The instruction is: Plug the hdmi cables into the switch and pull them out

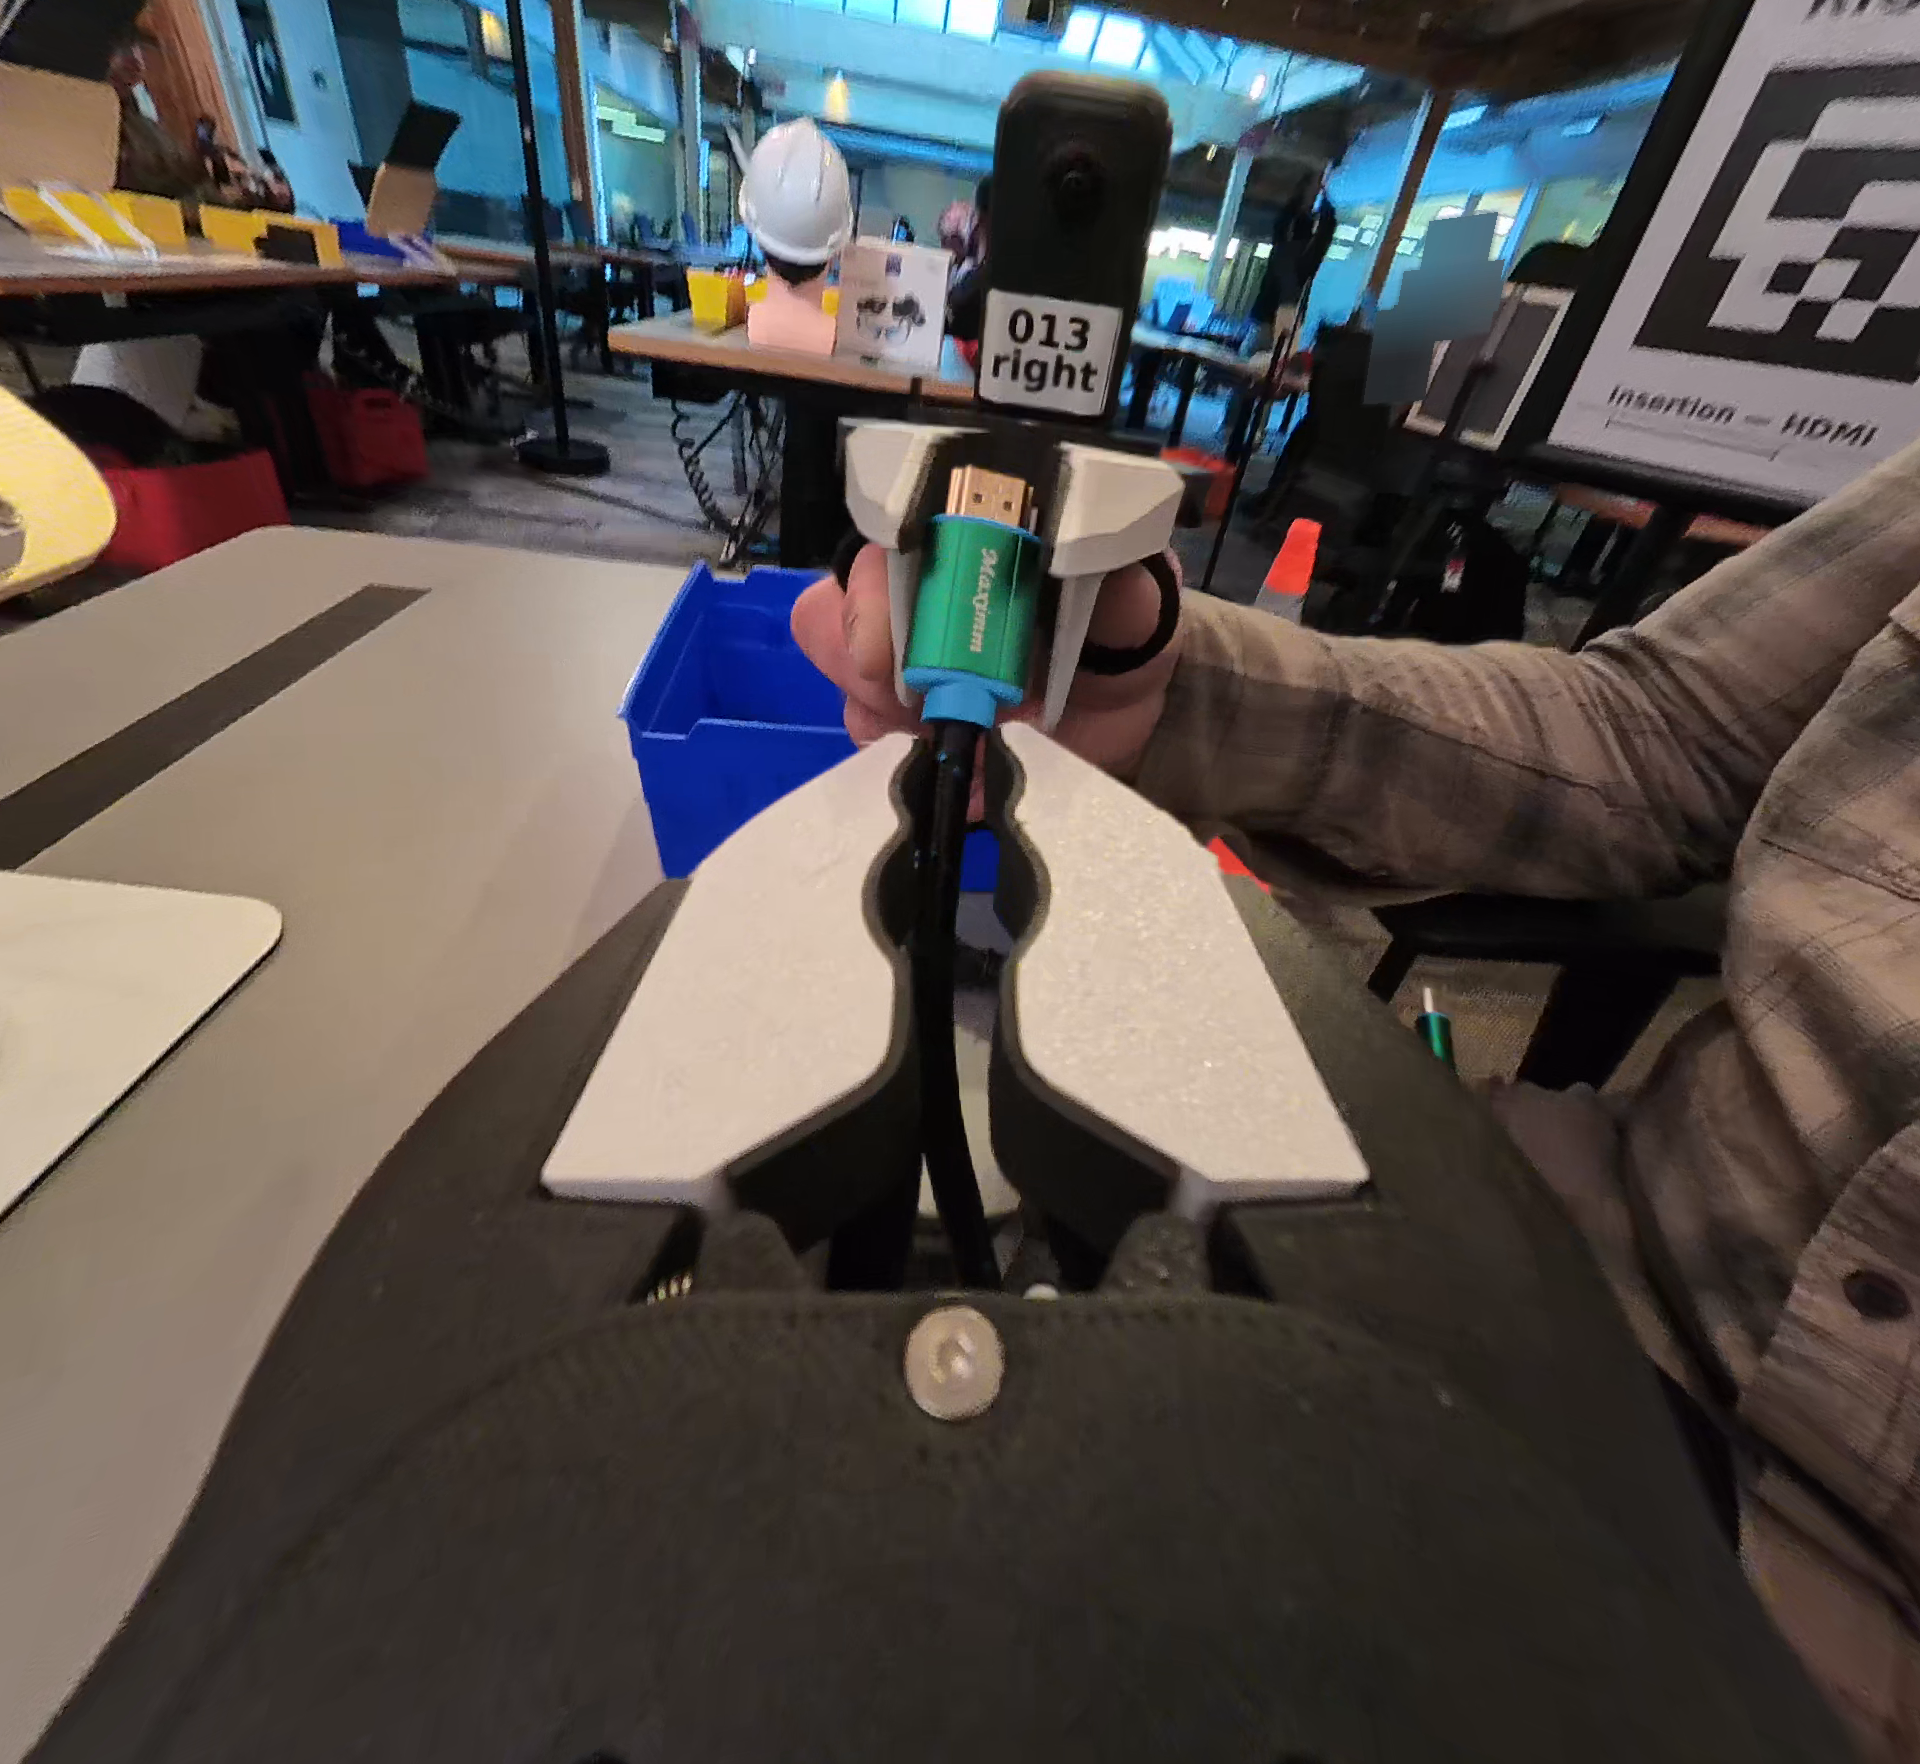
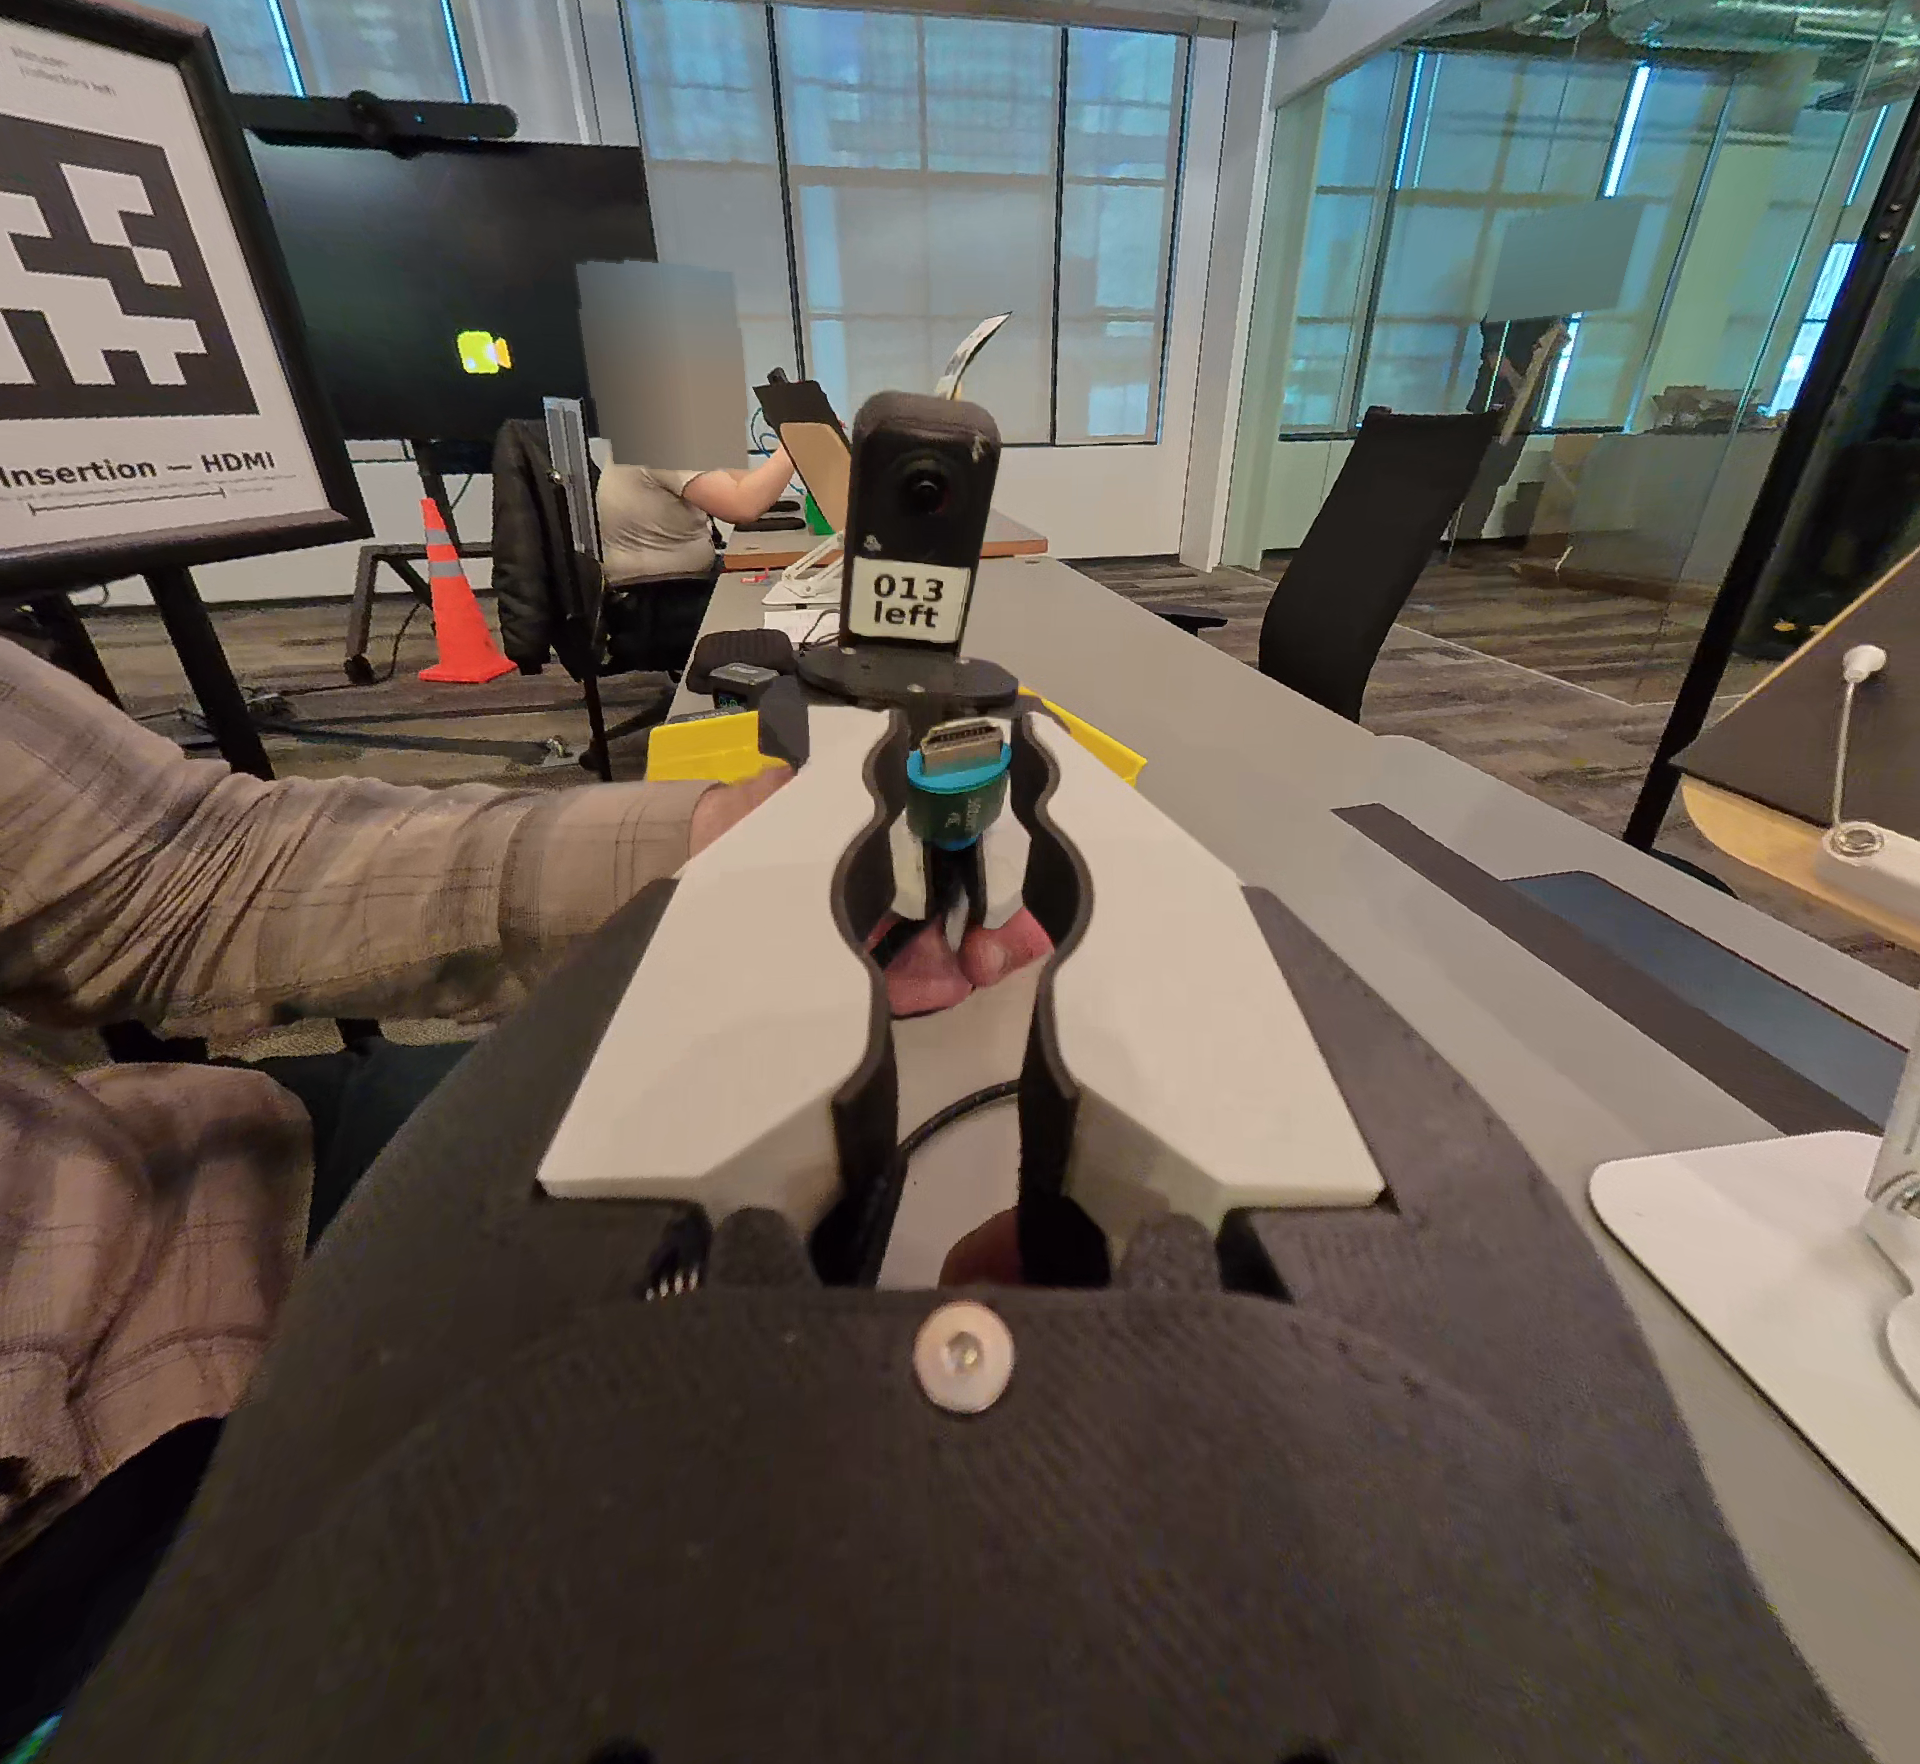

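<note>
Left gripper [image 1: 951,769] clamps the black cable [image 1: 940,987]; right gripper [image 1: 1013,571] clamps its green plug [image 1: 971,597]. The switch is unseen.

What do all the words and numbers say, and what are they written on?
I don't repeat writing; these things bear it.
White sticker, far camera, left wrist view: clear.
Second white sticker, far camera, right wrist view: clear.
Green plug on black cable: brand, sideways.
Framed black-and-white sign: big line clear, small lines blurred.
</note>
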A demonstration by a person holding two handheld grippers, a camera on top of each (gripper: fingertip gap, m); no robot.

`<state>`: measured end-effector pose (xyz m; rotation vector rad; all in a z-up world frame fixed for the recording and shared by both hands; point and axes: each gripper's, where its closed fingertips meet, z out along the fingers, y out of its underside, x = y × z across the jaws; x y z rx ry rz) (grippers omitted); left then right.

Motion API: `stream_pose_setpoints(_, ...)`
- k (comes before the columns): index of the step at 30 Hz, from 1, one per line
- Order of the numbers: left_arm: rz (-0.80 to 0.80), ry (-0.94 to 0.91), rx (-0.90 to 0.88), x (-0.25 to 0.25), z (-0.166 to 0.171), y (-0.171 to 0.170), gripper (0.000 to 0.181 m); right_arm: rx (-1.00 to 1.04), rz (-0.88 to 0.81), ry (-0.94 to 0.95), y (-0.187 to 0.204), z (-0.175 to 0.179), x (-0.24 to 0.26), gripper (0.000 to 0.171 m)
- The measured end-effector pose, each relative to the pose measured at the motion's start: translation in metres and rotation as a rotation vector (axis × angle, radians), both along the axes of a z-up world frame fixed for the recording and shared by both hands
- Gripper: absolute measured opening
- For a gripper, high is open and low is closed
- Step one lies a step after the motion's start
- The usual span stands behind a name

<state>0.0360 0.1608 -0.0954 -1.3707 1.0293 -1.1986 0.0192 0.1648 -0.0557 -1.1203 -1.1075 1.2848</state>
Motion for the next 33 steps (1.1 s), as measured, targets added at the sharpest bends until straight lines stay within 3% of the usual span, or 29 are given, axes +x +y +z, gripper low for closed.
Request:
stream_pose_setpoints(8,-0.026,0.176,0.123,-0.008,0.014,-0.009,0.006,-0.059,0.078,0.107,-0.007,0.011,0.002,0.017)
stream_pose_setpoints(16,0.039,0.004,0.178,0.000,0.029,-0.004,0.007,-0.112,0.089,0.211,-0.004,0.023,0.008,0.017)
stream_pose_setpoints(24,0.042,0.030,0.144,0.000,0.032,-0.008,0.007,-0.112,0.108,0.225,-0.005,0.024,0.011,0.017)
stream_pose_setpoints(27,0.053,-0.049,0.132,0.000,0.038,-0.010,0.010,-0.131,0.119,0.251,-0.006,0.028,0.010,0.016)
stream_pose_setpoints(33,0.196,-0.153,0.199,0.004,0.037,-0.005,0.008,-0.150,0.113,0.242,-0.006,0.030,0.011,0.016)
